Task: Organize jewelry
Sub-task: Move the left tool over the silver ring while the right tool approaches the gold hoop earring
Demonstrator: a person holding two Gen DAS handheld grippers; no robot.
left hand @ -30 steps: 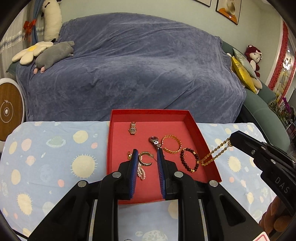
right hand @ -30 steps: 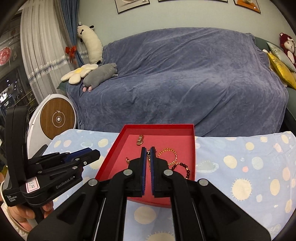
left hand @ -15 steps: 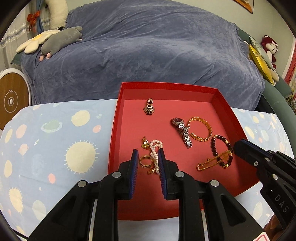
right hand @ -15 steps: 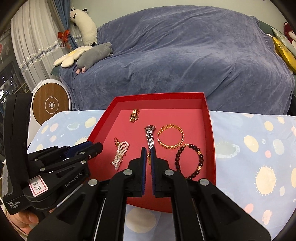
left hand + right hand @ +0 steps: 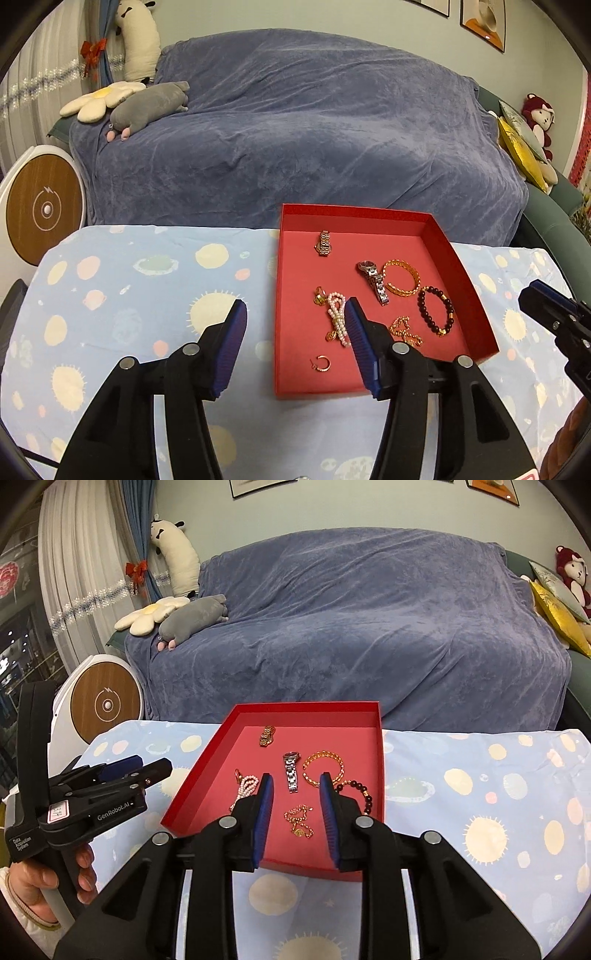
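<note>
A red tray (image 5: 458,258) (image 5: 207,775) on the patterned tablecloth holds jewelry: a silver watch (image 5: 373,281) (image 5: 291,771), a gold bangle (image 5: 402,277) (image 5: 323,767), a dark bead bracelet (image 5: 436,311) (image 5: 364,794), a pearl piece (image 5: 337,317) (image 5: 246,787), a gold chain (image 5: 406,332) (image 5: 300,821), a gold link piece (image 5: 324,243) (image 5: 266,735) and a small hoop (image 5: 322,363). My left gripper (image 5: 295,310) is open and empty over the tray's left wall. My right gripper (image 5: 295,782) is open and empty, above the gold chain.
A sofa under a blue cover (image 5: 295,129) stands behind the table with plush toys (image 5: 147,103) on it. A round white and wood device (image 5: 40,210) stands at the left. The tablecloth (image 5: 129,295) stretches left and right (image 5: 480,794) of the tray.
Both grippers have opened and pulled back from the tray. The gold chain, held by the right gripper a second ago, now lies in the tray. A small hoop lies apart near the front.
</note>
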